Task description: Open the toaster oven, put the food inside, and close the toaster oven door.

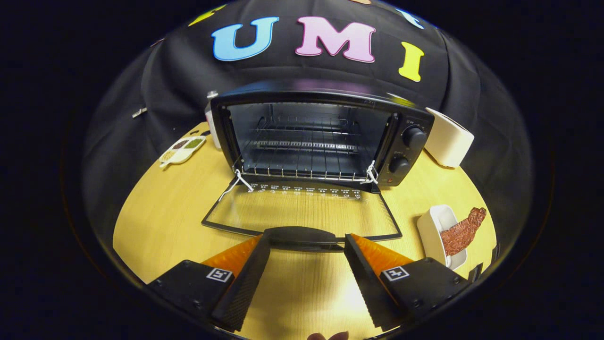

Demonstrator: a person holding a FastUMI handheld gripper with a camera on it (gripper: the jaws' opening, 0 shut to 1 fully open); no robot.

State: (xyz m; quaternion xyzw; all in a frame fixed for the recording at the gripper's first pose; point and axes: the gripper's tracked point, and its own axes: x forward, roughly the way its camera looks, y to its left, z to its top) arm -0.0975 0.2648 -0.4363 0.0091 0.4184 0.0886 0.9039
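A black toaster oven (pixel 321 137) stands on the wooden table with its glass door (pixel 302 210) folded down flat toward me. Inside it a wire rack (pixel 302 151) lies bare. The door's black handle (pixel 302 237) sits right at my fingertips. My gripper (pixel 306 241) is open, one finger on each side of the handle, neither pressing on it. The food, a reddish-brown piece of meat (pixel 463 231), rests in a small white dish (pixel 436 231) to the right of the door, beyond my right finger.
A white box (pixel 448 137) stands right of the oven. A white divided plate (pixel 181 150) with small portions lies to the oven's left, with a white container (pixel 212 127) behind the oven's left corner. Bare tabletop (pixel 160 217) stretches left of the door.
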